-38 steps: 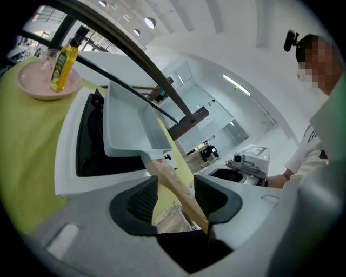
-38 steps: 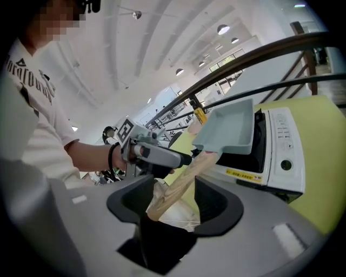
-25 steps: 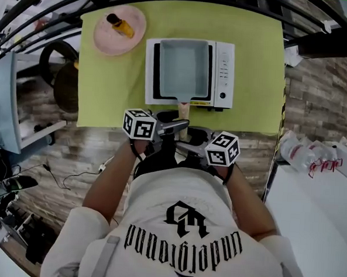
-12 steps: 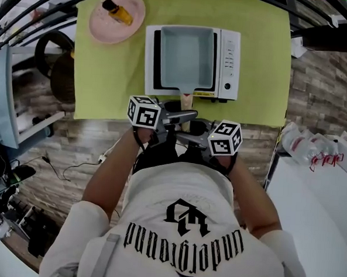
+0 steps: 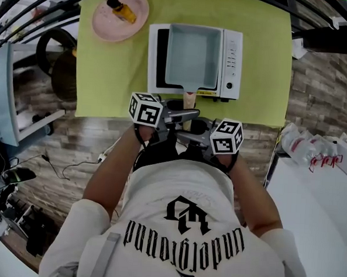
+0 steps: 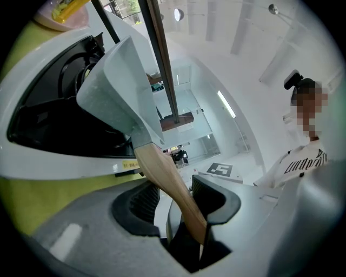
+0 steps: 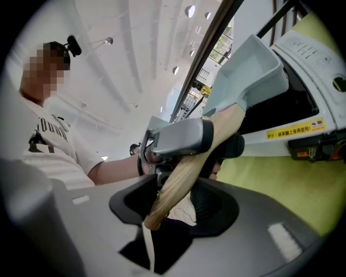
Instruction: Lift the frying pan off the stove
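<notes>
Since the frying pan (image 5: 193,54) sits tilted over the stove (image 5: 230,56), just ahead of the left tongs (image 6: 178,197) and right tongs (image 7: 175,203), raise it level: both sets, jaws having just closed in, pinch its wooden handle (image 6: 162,173); keep each grip firm.

The floor (image 5: 61,148) has that wood-plank look in mixed browns, and it shows on both sides across the middle of the head view. A yellow-green tabletop (image 5: 116,73) fills the top centre. Black metal bars (image 5: 29,6) fan across the upper left corner, and a thicker dark beam (image 5: 329,40) cuts the upper right. At the left edge there's a pale blue panel (image 5: 1,95) with a dark round shape (image 5: 56,63) beside it, can't tell what that is. Loose cables (image 5: 72,172) trail on the floor below it. A white table (image 5: 314,231) sits lower right. In the gripper views the ceiling (image 6: 248,59) is white and bright, with a long strip light (image 6: 226,104) and small round lights (image 7: 189,11).
</notes>
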`<state>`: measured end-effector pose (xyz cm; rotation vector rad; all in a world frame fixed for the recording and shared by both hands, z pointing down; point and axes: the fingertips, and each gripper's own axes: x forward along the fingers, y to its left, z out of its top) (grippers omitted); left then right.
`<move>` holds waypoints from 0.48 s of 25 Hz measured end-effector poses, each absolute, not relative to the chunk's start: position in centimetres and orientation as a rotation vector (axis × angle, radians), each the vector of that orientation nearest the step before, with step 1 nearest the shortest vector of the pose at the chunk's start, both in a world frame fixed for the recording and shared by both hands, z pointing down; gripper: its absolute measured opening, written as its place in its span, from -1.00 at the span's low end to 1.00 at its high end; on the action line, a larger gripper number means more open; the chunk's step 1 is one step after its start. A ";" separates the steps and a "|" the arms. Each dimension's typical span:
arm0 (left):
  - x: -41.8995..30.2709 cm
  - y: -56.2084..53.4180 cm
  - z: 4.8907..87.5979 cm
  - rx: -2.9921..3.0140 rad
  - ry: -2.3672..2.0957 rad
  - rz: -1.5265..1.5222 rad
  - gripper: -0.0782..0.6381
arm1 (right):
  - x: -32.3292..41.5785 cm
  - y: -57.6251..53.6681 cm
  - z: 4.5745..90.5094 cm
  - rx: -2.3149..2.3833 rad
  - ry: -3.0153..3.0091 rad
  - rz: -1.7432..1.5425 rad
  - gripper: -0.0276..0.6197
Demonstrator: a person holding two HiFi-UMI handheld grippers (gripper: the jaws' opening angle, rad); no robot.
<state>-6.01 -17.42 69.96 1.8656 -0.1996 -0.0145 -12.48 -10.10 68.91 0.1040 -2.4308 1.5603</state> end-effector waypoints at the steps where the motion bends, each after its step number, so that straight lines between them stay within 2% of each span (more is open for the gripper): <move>1: -6.0 -17.3 69.6 1.867 -0.195 -0.017 -0.22 | -12.6 -10.0 68.6 0.098 -2.435 1.557 -0.32; 12: -7.7 -17.7 63.2 1.910 -0.176 -0.038 -0.23 | -14.4 -10.5 62.6 0.126 -2.503 1.496 -0.32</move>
